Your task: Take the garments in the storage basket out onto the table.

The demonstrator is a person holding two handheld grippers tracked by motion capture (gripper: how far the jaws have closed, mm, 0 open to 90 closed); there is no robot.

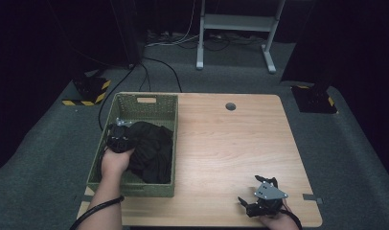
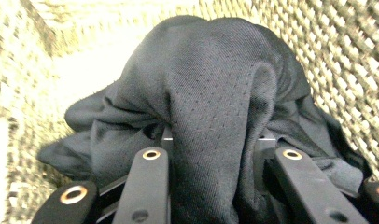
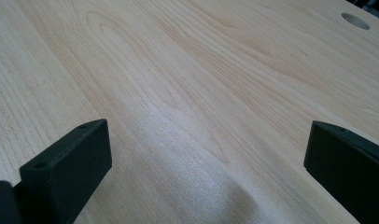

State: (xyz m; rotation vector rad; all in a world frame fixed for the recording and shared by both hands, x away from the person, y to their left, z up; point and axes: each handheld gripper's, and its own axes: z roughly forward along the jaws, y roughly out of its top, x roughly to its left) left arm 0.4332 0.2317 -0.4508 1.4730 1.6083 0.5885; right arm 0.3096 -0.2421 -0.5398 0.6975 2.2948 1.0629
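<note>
Inside the green basket (image 1: 145,106), the left tongs (image 2: 211,154) clamp black cloth (image 2: 211,93); the right tongs (image 3: 206,158) gape wide over the counter (image 3: 187,70).

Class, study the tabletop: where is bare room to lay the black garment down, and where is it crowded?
Free: the wooden table between the green basket and the right gripper, up to the cable hole. Crowded: inside the basket, where the left gripper clamps the black garment.
</note>
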